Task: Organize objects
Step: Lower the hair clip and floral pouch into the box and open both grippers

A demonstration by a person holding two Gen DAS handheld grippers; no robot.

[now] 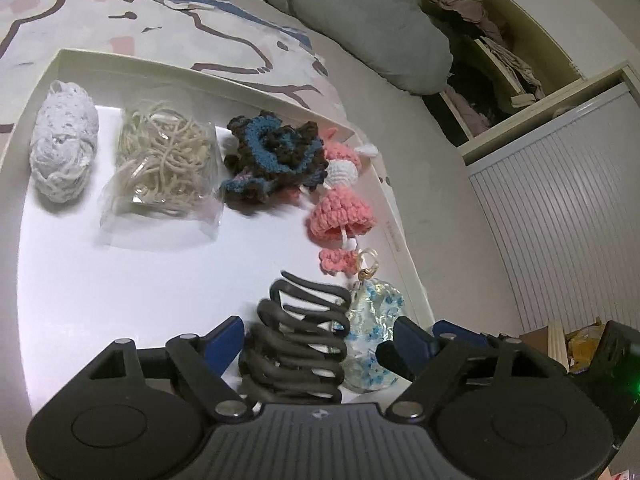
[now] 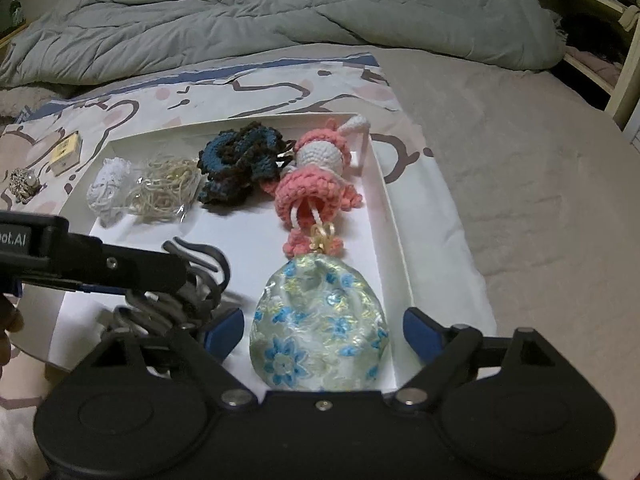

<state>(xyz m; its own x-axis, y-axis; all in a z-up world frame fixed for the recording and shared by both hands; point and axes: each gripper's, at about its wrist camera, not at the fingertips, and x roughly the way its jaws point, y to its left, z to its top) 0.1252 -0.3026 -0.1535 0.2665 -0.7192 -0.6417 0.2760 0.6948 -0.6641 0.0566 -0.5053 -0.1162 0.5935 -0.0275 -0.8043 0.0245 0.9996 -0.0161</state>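
My bed's rumpled grey-green duvet (image 2: pixel 280 12) lies behind a cartoon-printed sheet (image 2: pixel 280 80); to the right stand my open cream shelves (image 1: pixel 500 60) stuffed with clothes, above a ribbed grey shutter (image 1: pixel 568 200).

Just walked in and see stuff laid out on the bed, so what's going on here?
A person is sorting small items into a white tray with two handheld claws. The left claw sits open around a black hair clip; the right claw sits open around a floral pouch. White yarn, bagged string, a blue-brown scrunchie and a pink crochet doll already lie inside.
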